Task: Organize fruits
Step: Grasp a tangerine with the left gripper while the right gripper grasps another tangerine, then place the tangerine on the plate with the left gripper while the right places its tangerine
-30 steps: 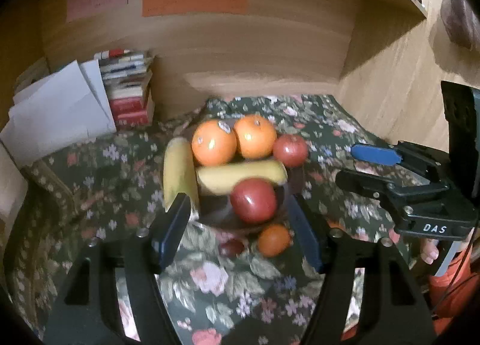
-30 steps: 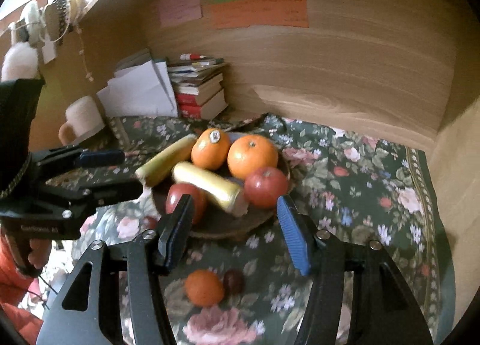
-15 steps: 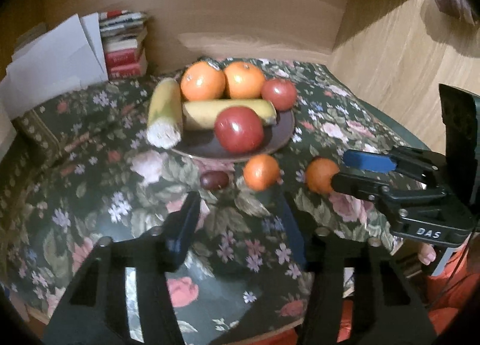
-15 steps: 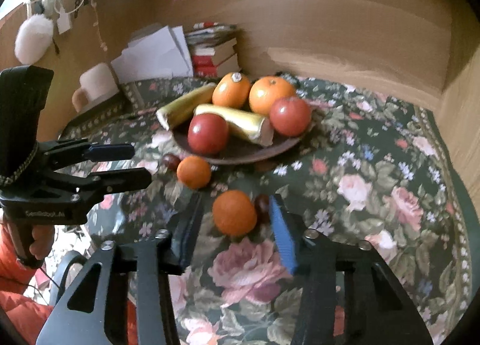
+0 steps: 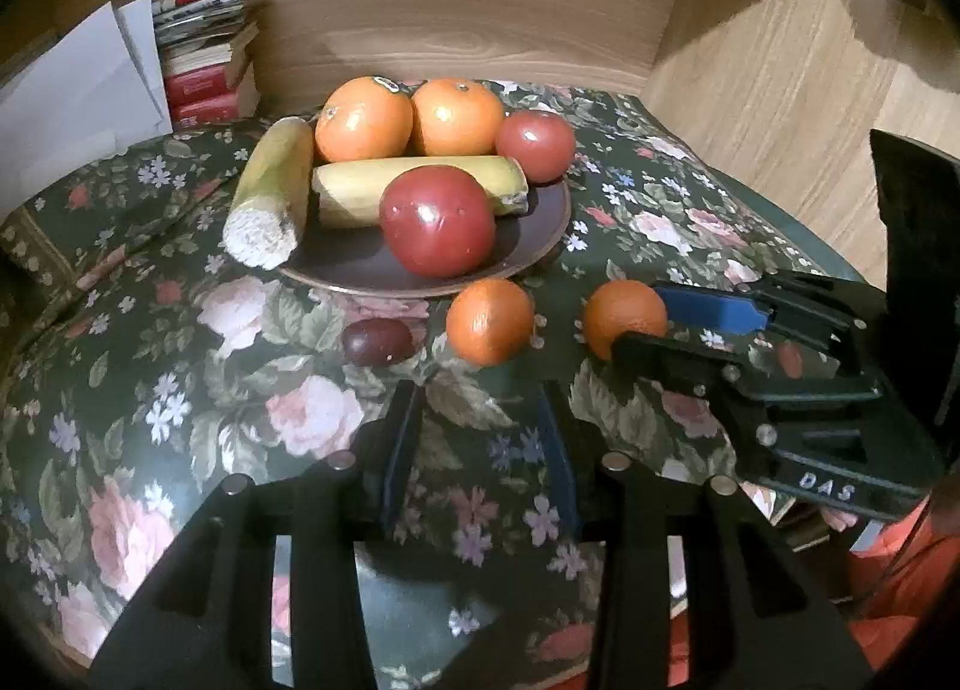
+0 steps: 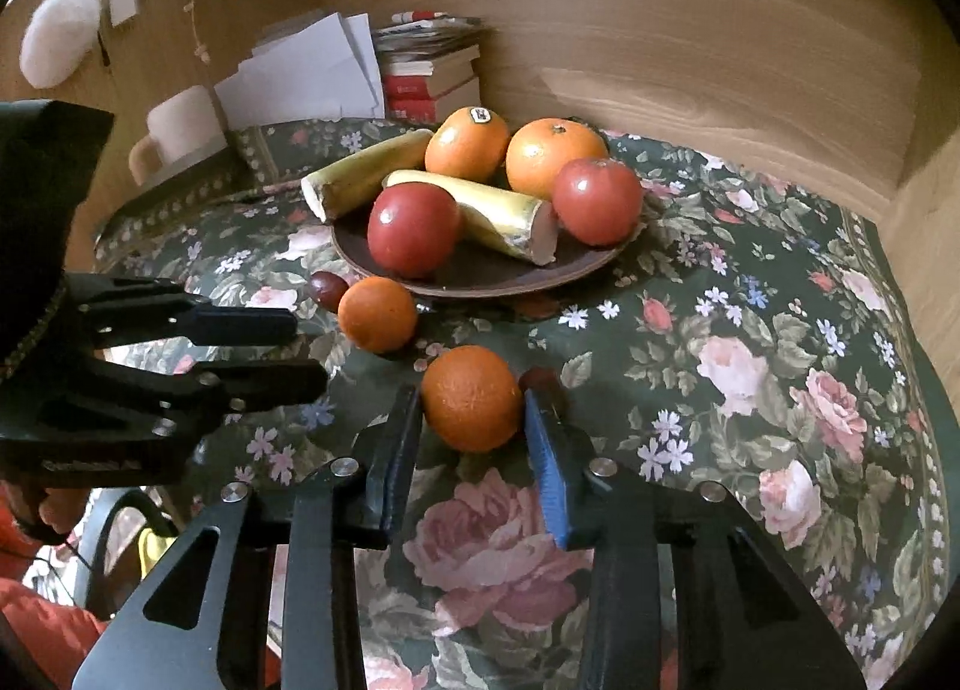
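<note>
A dark plate (image 5: 540, 246) holds two oranges, two red round fruits and two banana pieces. On the flowered cloth in front of it lie a dark plum (image 5: 378, 341) and two mandarins. My left gripper (image 5: 480, 393) is open and narrowing with nothing between its pads. The nearer mandarin (image 5: 489, 321) sits just beyond its tips. My right gripper (image 6: 472, 390) has the other mandarin (image 6: 471, 397) between its pads. They touch the fruit's sides while the jaws still close, and the fruit rests on the cloth. A second small dark fruit (image 6: 538, 378) peeks out behind the blue pad.
Books (image 6: 432, 78) and white papers (image 6: 312, 72) are stacked against the wooden back wall, with a pale mug (image 6: 180, 132) at the left. A wooden side wall (image 5: 780, 90) closes the right. The cloth's front edge lies just below both grippers.
Both grippers have sunk toward the cloth and tipped further down, and both pairs of jaws have narrowed. The right gripper has come around the front mandarin.
</note>
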